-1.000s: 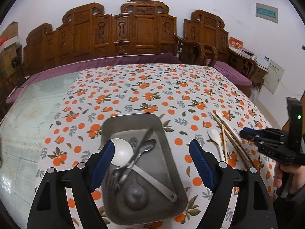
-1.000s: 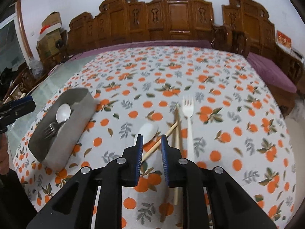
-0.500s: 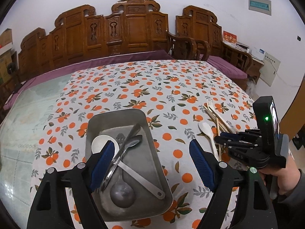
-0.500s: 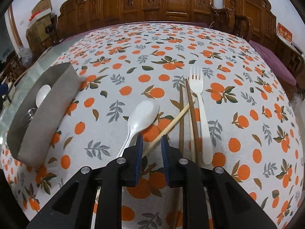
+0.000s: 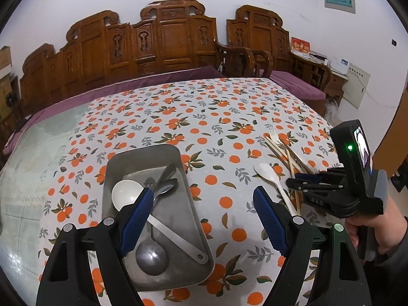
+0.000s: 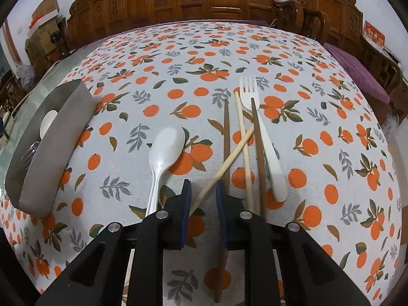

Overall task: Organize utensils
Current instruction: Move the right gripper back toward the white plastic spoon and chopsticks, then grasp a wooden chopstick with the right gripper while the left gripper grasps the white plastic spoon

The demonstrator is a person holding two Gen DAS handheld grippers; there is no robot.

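Note:
A metal tray (image 5: 142, 153) (image 6: 63, 125) holds a white spoon (image 5: 127, 197), a metal ladle (image 5: 151, 256) and other metal utensils. My left gripper (image 5: 201, 219) is open and empty, above the tray's right side. On the cloth lie a white plastic spoon (image 6: 165, 150) (image 5: 270, 176), a white fork (image 6: 265, 137), two dark chopsticks (image 6: 226, 137) and two pale chopsticks (image 6: 242, 132). My right gripper (image 6: 202, 193) hangs low over them, its jaws a narrow gap apart, with one pale chopstick's end (image 6: 211, 181) lying between them. It also shows in the left wrist view (image 5: 301, 182).
The table has an orange-print cloth (image 5: 204, 107) and bare glass at the left (image 5: 28, 168). Carved wooden chairs (image 5: 163, 43) with purple cushions stand behind and to the right. Boxes (image 6: 43, 10) are stacked at the far left.
My right gripper has come down and forward over the chopsticks, its jaws slightly wider around a pale chopstick. My left gripper has pulled back from the tray and drifted right.

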